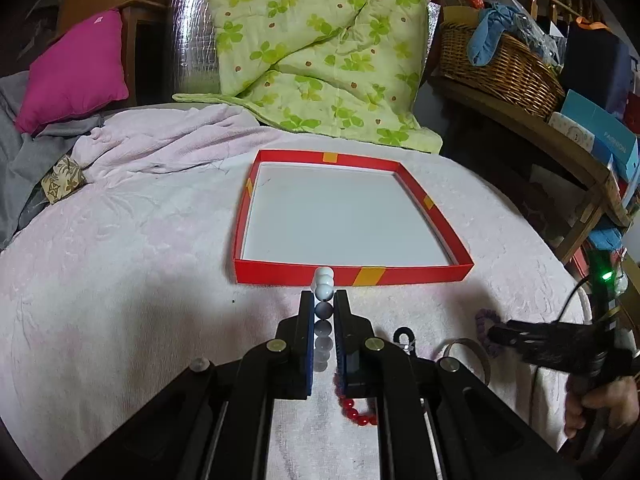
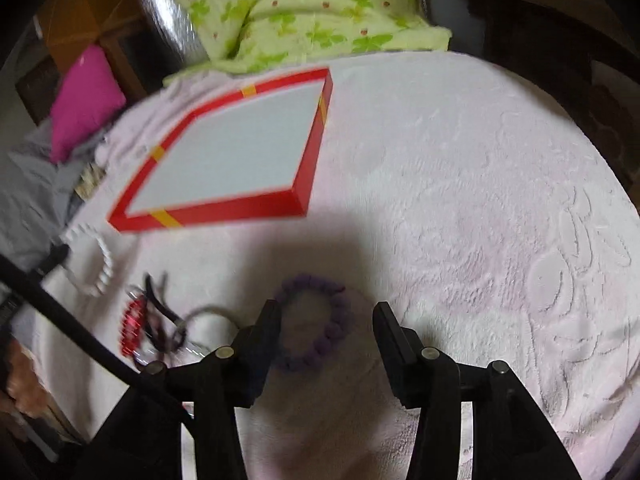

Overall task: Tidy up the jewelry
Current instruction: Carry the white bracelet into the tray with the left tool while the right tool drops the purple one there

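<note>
A shallow square red cardboard box [image 1: 352, 274] with yellow stripes on its walls and a bare white floor lies open on the pale pink blanket. A white round-bead bracelet [image 1: 323, 284] stands on edge just before the box's near wall, pinched between two black pads. A red glossy-bead bracelet [image 1: 354, 410] lies on the blanket beside a thin silver bangle [image 1: 476, 350] and a black cord. A purple matte-bead bracelet [image 2: 332, 320] lies flat in a loop nearby.
</note>
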{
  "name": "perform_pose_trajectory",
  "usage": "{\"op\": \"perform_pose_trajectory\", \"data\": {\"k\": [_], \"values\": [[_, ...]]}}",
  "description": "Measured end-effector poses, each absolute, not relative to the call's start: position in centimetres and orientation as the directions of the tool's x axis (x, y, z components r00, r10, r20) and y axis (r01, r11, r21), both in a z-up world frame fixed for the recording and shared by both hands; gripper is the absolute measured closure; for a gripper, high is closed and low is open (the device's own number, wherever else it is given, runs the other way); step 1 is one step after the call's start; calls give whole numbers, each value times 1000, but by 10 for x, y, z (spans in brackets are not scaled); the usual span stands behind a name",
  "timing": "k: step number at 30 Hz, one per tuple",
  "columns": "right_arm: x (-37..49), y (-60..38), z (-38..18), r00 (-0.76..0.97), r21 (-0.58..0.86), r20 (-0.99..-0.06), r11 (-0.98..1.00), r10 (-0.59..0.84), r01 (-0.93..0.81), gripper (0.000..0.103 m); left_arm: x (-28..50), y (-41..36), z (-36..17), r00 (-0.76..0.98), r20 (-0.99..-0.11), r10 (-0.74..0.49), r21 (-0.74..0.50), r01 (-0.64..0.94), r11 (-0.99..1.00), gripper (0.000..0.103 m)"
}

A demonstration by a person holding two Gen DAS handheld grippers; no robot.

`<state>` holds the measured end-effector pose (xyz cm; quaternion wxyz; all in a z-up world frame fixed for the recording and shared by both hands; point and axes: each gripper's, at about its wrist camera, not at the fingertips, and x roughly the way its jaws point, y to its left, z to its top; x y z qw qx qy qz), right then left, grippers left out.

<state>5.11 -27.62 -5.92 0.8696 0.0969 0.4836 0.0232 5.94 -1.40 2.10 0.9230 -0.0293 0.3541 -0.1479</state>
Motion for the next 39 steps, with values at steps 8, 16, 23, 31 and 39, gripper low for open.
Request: {"op": "perform_pose_trajectory", "data": {"k": [8,16,23,31,39], "values": [[42,-271,-20,701,109,-712,993,43,49,93,65,-22,29,707,-630,-322,-181,269,946,94],[77,-246,27,842,196,-530,981,99,8,93,122,-39,46,736,-603,-309,-147,279,949,93],[145,-229,0,796,324,-575,946,189,9,92,173,-35,17,677,-671,-304,-178,251,952,93],[165,-240,-36,709,394,-665,917,237,63,89,191,-35,-16,574,-762,-298,-207,221,953,72],[141,-262,-25,718,365,-674,923,175,119,64,177,-51,-37,519,-822,-234,-115,251,961,55]]}}
